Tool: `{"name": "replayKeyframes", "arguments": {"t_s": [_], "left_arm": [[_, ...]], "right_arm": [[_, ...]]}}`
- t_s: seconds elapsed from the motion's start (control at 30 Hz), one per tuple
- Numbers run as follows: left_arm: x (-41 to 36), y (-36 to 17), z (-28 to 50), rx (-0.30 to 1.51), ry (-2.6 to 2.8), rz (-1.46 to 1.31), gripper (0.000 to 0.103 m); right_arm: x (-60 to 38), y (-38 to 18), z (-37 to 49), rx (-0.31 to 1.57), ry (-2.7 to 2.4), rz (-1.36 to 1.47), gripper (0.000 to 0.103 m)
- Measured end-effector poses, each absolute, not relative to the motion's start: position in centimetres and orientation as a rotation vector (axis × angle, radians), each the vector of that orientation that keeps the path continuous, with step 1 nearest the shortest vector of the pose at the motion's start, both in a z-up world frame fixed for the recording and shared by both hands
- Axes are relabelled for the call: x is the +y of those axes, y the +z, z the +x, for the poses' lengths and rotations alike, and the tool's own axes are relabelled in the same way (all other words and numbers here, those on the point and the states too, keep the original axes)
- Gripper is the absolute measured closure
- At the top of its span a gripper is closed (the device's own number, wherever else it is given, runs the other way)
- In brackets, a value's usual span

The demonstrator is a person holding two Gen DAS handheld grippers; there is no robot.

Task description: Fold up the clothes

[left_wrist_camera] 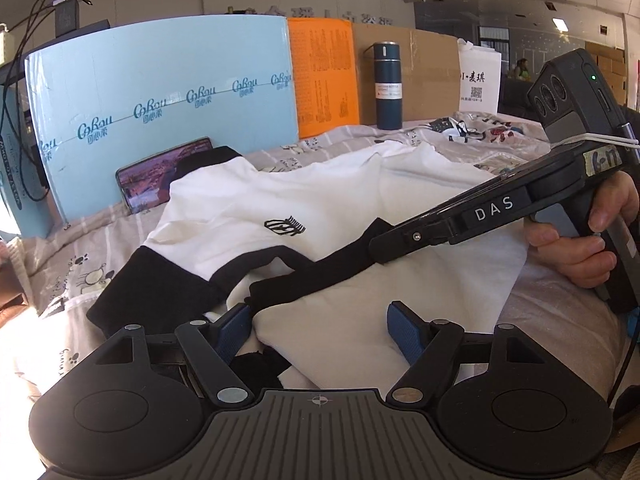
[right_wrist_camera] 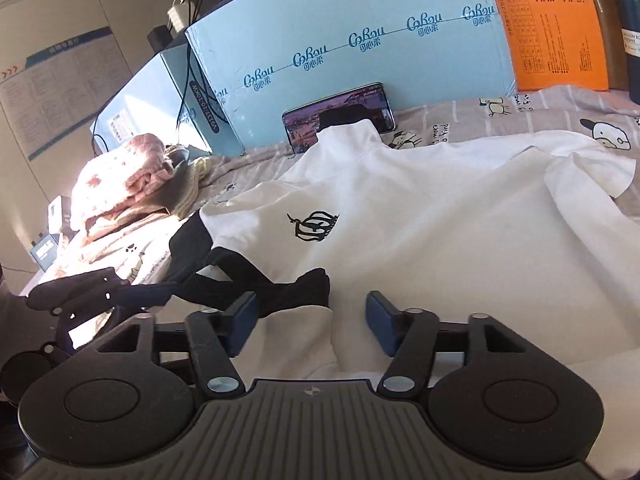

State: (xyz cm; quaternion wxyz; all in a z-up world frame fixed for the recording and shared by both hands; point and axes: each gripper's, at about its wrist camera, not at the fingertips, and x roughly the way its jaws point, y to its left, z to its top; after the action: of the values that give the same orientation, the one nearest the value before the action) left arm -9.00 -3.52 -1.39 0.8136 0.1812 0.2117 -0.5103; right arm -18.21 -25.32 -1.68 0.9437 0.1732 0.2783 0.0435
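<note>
The white shirt (left_wrist_camera: 320,200) with black sleeves (right_wrist_camera: 304,288) lies spread on the patterned bedsheet (left_wrist_camera: 80,280), a phone (left_wrist_camera: 148,184) just behind its collar. Both the left tongs (left_wrist_camera: 320,328) and right tongs (right_wrist_camera: 310,316) stand wide over its folded near edge, gripping nothing.

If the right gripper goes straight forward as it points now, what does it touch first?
Probably the white shirt: the open right gripper points over its fabric, near the black sleeve trim. Depth is unclear.
</note>
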Motion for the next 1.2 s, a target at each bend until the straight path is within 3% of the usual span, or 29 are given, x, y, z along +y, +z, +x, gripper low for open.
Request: {"name": "replayKeyframes", "arguments": {"t_s": [0.03,0.13,0.47,0.67,0.8,0.87,0.9,0.93,0.97,1.0,1.1,1.2], "left_arm": [[-3.4,-1.3,-9.0,0.448,-1.096,0.381,0.058],[-2.5,-0.8,-8.8,0.439,-1.114,0.306,0.093],[2.6,1.6,-13.6,0.222,-1.438,0.093,0.095],[3.2,0.6,-15.8,0.331,-1.683,0.078,0.094],[2.8,-0.6,-18.0,0.407,-1.845,0.180,0.088],[2.8,-0.6,-18.6,0.372,-1.829,0.206,0.080],[2.9,-0.3,-18.6,0.347,-1.808,0.200,0.067],[3.1,0.2,-18.4,0.311,-1.774,0.182,0.050],[3.4,0.8,-18.0,0.273,-1.726,0.152,0.041],[3.5,1.4,-17.6,0.249,-1.677,0.124,0.027],[3.3,3.3,-15.5,0.185,-1.445,0.021,0.014],[2.3,4.8,-12.7,0.191,-1.227,-0.040,0.003]], "right_arm": [[-25.4,-1.7,-18.5,0.556,0.118,0.358,0.087],[-25.5,-0.9,-20.2,0.467,0.192,0.376,0.089],[-26.3,1.8,-29.7,0.182,0.377,0.425,0.089],[-26.2,0.3,-36.0,0.174,0.423,0.495,0.089],[-25.1,-0.2,-39.1,0.222,0.432,0.485,0.089],[-24.5,-0.1,-40.3,0.225,0.430,0.478,0.081],[-24.4,0.0,-40.8,0.221,0.409,0.469,0.071],[-24.4,0.2,-41.1,0.213,0.383,0.463,0.046],[-24.7,0.4,-41.3,0.202,0.349,0.462,0.039],[-25.1,0.6,-41.4,0.195,0.312,0.467,0.039],[-27.0,1.1,-40.4,0.217,0.135,0.489,0.032],[-29.4,0.8,-38.3,0.254,-0.058,0.544,0.032]]}}
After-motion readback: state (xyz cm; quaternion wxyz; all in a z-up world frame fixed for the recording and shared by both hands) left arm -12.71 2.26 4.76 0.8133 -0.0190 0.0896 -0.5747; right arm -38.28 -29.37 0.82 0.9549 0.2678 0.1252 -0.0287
